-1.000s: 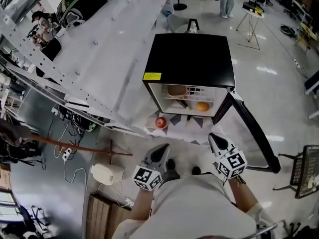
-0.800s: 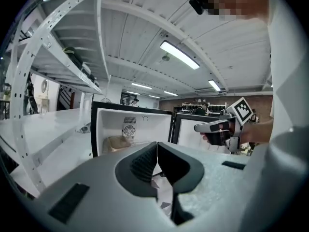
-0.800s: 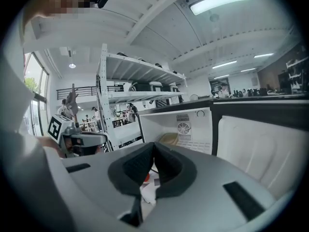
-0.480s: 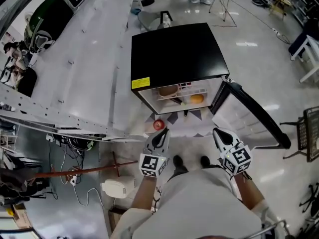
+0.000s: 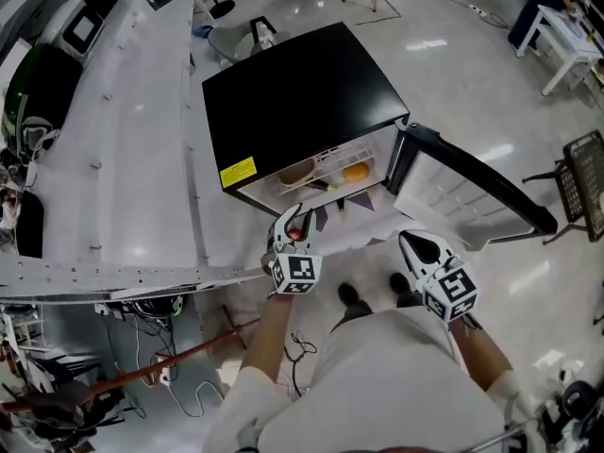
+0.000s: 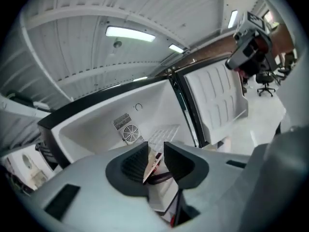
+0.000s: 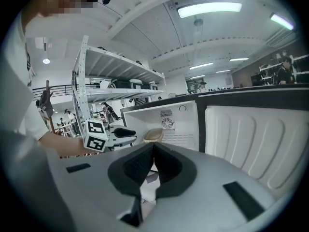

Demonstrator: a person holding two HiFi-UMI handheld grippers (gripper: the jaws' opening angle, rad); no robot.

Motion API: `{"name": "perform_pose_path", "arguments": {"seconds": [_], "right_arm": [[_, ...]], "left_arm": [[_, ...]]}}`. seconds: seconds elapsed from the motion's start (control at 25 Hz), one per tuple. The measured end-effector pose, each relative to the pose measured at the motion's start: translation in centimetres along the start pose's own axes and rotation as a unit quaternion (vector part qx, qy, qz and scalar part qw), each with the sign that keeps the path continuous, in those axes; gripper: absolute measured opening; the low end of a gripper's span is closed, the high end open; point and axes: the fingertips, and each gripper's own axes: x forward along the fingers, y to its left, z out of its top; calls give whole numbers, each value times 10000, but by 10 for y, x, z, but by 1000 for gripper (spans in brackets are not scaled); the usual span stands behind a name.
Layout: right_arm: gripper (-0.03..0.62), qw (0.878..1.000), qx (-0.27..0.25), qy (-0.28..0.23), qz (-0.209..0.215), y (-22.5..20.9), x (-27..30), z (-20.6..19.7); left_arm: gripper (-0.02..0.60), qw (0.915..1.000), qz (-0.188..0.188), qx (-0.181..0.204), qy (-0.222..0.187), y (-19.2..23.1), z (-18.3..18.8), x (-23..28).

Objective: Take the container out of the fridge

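Observation:
The black mini fridge (image 5: 297,97) stands with its door (image 5: 472,182) swung open to the right. Inside it, a tan lidded container (image 5: 297,172) sits at the left and an orange (image 5: 356,171) at the right. My left gripper (image 5: 293,220) is stretched toward the fridge opening, just short of it. Its jaws are opening, with a narrow gap and nothing held between them (image 6: 156,151). My right gripper (image 5: 410,243) hangs back below the door and is shut and empty (image 7: 152,146). In the right gripper view the container (image 7: 153,134) shows beyond the left gripper (image 7: 116,132).
A red apple (image 5: 297,235) lies on a patterned mat (image 5: 363,229) in front of the fridge, just under my left gripper. A long white bench (image 5: 123,159) runs along the fridge's left side. A wire shelf (image 6: 164,134) and a fan vent (image 6: 129,133) show inside the fridge.
My left gripper has moved forward from beside my body to the fridge opening, and its jaws have parted. The right gripper has stayed low. The head view has shifted.

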Motion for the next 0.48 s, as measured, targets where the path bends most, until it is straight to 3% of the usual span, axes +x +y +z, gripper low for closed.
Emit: {"name": "perform_pose_path", "arguments": {"seconds": [0.16, 0.48], "right_arm": [[6, 9998, 71, -14, -165, 2, 2, 2], [6, 9990, 99, -45, -438, -6, -9, 2]], "left_arm": [[137, 9943, -181, 879, 574, -4, -30, 45], [218, 9690, 147, 2238, 1035, -3, -55, 105]]}}
